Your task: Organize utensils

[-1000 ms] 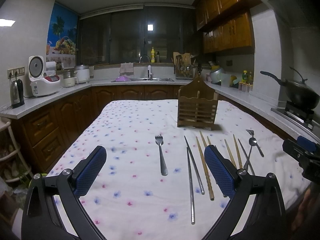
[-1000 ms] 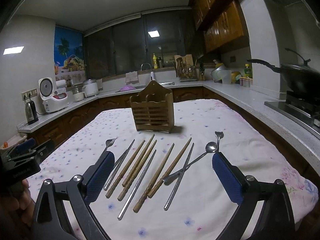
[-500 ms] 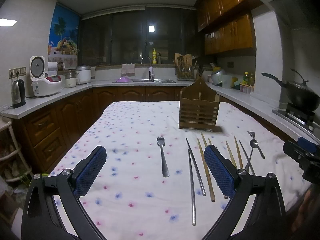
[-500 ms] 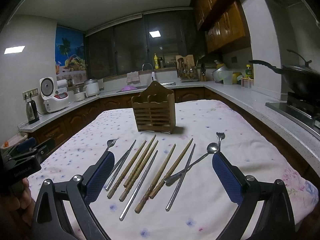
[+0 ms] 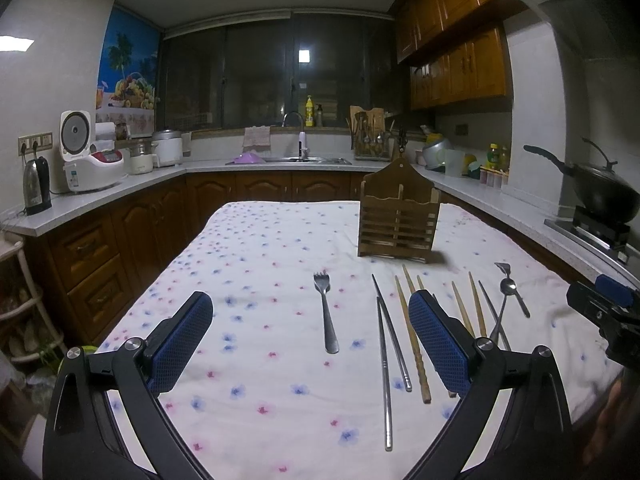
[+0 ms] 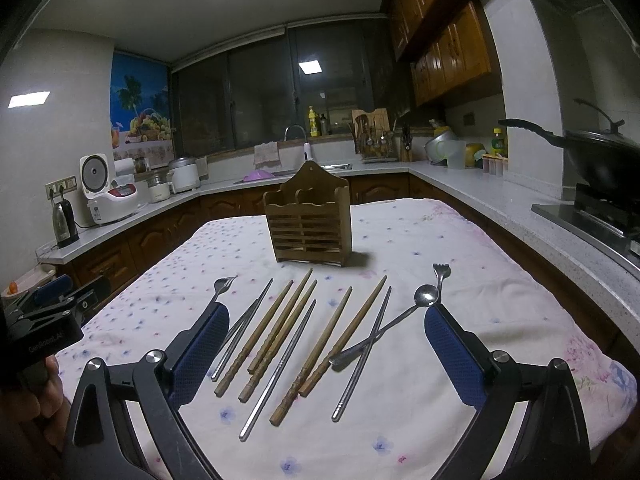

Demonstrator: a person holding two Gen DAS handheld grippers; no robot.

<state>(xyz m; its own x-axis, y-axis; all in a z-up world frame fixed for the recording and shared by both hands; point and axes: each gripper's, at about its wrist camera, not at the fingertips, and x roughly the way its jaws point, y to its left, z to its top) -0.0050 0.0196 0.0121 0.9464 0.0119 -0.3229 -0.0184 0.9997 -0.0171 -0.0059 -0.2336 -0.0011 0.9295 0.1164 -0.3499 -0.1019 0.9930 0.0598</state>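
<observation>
Both the left gripper [image 5: 310, 340] and right gripper [image 6: 326, 344], wide open and empty, have barely shifted in 1 second, so every utensil lies outside the wooden holder [image 6: 308, 224] at center frame.

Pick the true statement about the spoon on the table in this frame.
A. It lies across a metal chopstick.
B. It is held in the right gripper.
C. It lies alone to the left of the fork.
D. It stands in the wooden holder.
A: in the right wrist view the spoon lies flat on the cloth with its handle crossing over a metal chopstick, in front of the holder, and neither gripper touches it.
</observation>
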